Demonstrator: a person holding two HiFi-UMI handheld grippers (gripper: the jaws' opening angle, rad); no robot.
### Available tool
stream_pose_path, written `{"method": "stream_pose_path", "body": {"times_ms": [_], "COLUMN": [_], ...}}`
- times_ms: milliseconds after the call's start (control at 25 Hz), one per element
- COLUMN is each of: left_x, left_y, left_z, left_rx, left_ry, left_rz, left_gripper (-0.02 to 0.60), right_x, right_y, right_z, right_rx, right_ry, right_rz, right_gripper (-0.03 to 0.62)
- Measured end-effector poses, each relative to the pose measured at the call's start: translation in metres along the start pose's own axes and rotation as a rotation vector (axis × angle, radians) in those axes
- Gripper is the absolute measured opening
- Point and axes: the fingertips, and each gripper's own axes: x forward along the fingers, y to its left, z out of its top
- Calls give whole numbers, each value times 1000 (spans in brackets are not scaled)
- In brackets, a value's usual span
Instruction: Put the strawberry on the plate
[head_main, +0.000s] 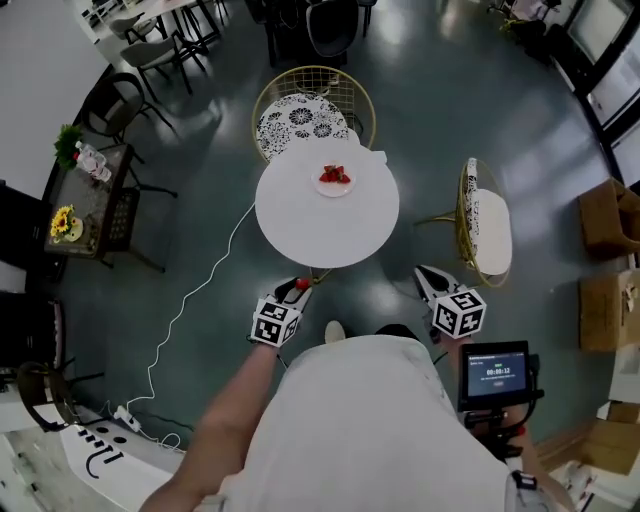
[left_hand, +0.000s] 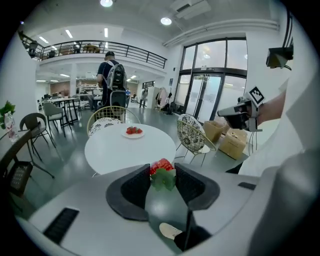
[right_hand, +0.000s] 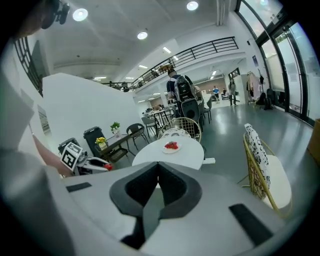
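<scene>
Red strawberry (left_hand: 161, 165), leafy cap facing me, is pinched between the jaws of my left gripper (left_hand: 162, 173). My right gripper (right_hand: 158, 168) has its jaws pressed together, nothing in them. Well ahead of both, the plate (left_hand: 140, 135) with berries (left_hand: 133, 130) sits on a white table (left_hand: 120, 150).

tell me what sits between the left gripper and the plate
Only bare white tabletop up to the plate, seen in the head view. The left gripper, shut on a strawberry, hangs just off the near edge.
</scene>
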Motion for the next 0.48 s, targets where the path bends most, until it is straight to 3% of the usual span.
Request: {"method": "stream_pose_path", "body": {"times_ms": [480], "left_x": [-11], "left_y": [35], "left_z": [-17], "left_rx": [-41], "left_ry": [42], "left_rz": [66], "left_gripper": [158], "right_x": [65], "right_y": [8], "right_z": [3], "right_rx": [-6], "right_ry": [39], "right_rz": [112], "right_gripper": [5]}}
